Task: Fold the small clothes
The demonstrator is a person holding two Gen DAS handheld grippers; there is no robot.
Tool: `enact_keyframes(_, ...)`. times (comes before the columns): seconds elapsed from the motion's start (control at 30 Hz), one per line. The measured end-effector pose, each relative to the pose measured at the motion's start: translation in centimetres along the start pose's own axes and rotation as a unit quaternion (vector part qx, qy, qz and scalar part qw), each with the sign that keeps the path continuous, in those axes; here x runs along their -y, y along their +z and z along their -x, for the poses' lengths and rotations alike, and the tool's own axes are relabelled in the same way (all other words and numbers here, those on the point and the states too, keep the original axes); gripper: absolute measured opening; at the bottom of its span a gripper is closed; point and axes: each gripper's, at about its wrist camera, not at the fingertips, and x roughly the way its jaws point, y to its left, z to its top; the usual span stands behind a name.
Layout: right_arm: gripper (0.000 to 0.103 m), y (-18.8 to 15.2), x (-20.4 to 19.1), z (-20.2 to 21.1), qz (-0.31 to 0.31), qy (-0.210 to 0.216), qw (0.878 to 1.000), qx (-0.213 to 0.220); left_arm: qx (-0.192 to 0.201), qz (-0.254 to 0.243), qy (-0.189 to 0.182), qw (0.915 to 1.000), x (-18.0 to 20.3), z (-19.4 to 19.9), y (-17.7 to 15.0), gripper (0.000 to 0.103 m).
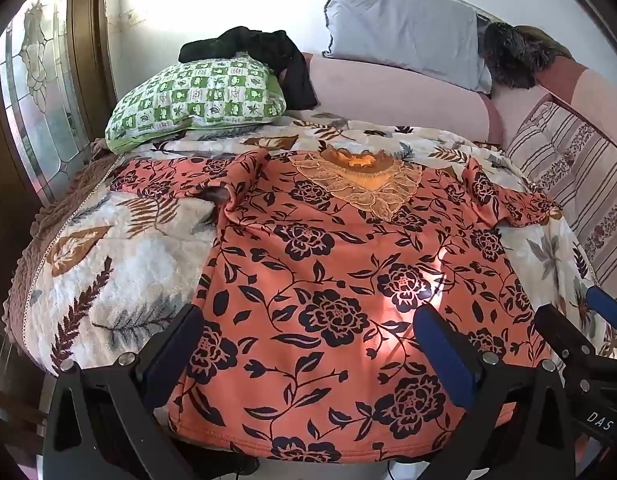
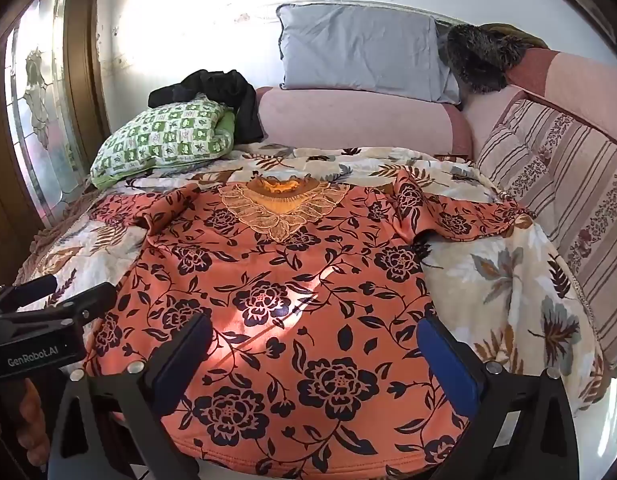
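Note:
An orange top with dark flower print (image 1: pixel 328 280) lies spread flat, front up, on the leaf-patterned bedspread (image 1: pixel 120 264). Its lace collar (image 1: pixel 360 184) points to the far side, both short sleeves are out to the sides, and its hem is at the near edge. It also shows in the right wrist view (image 2: pixel 276 280). My left gripper (image 1: pixel 308 344) is open above the hem on the left half. My right gripper (image 2: pixel 316 356) is open above the hem on the right half. Both hold nothing. The right gripper shows at the right edge of the left wrist view (image 1: pixel 580 320).
A green checked pillow (image 1: pixel 196 100) with a black garment (image 1: pixel 260 52) on it lies at the far left. A grey pillow (image 1: pixel 400 28) and a pink bolster (image 1: pixel 396 96) stand at the back. A striped cushion (image 2: pixel 556 184) lines the right side. A glass door (image 1: pixel 40 100) is on the left.

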Motion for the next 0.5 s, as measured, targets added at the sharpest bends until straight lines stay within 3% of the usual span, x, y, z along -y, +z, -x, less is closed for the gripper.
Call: enact_keyframes(0.5,0.103,0.0,0.1,-0.1,-0.007,-0.003,1.0,0.009,-0.002,0.002,0.01,0.9999,-0.3,-0.3,-0.1,0.103)
